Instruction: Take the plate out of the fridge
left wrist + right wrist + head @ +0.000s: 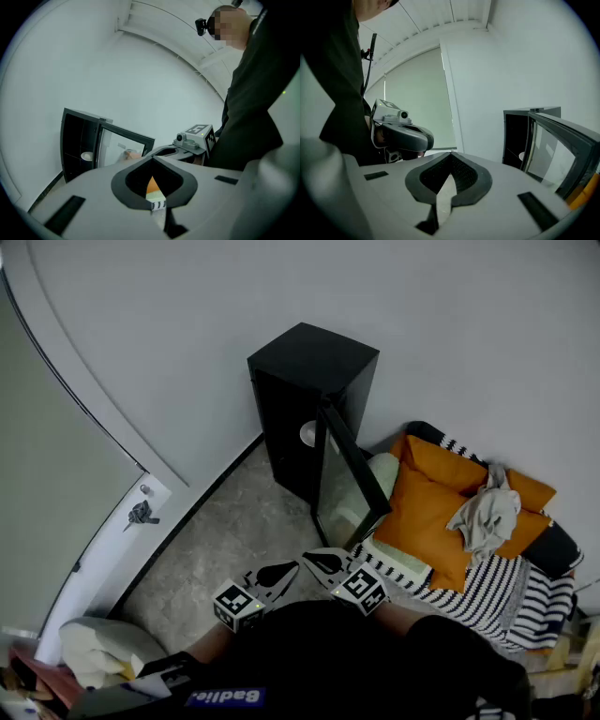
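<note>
A small black fridge (309,367) stands against the wall with its glass door (349,476) swung open. Inside on a shelf sits the white plate (307,434), also visible as the plate (86,156) in the left gripper view and the plate (521,155) in the right gripper view. My left gripper (291,568) and right gripper (309,560) hover side by side close to my body, well short of the fridge. Both are shut with nothing between the jaws. The left gripper (153,159) points past the door's edge. The right gripper (451,154) points left of the fridge.
Orange cushions (427,507) and a grey cloth (483,517) lie on striped bedding (497,592) right of the fridge, just behind the open door. A white room door with a handle (141,514) stands at the left. A pale bag (98,648) lies at lower left.
</note>
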{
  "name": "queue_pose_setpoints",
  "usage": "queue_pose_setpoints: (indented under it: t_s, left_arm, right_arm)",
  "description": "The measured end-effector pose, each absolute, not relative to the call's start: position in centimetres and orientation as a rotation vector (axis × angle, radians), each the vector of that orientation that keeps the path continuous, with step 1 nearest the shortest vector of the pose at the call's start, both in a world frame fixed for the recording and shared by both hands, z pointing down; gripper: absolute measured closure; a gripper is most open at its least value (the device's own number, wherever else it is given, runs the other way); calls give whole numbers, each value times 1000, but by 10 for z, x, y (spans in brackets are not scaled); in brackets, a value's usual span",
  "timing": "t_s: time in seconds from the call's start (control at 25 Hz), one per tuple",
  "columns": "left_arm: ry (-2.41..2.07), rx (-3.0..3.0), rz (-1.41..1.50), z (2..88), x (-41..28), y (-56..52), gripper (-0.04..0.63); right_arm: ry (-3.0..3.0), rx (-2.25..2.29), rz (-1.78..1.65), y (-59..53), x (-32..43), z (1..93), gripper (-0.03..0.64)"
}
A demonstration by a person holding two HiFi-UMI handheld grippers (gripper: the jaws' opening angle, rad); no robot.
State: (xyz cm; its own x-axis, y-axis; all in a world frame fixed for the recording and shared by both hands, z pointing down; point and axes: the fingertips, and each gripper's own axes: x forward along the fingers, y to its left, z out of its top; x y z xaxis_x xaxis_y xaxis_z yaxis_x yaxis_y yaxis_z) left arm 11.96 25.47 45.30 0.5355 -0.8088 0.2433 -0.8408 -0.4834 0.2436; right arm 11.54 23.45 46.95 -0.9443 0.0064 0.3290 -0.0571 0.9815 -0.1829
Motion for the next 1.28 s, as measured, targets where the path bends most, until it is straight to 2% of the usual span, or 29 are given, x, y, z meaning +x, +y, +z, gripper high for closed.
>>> queue_pose_setpoints:
  t_s: [1.28]
  left_arm:
    - [-1535, 2280, 117, 465, 139, 237, 589]
  right_arm:
    - [-2807, -153, 324, 220, 141, 475, 606]
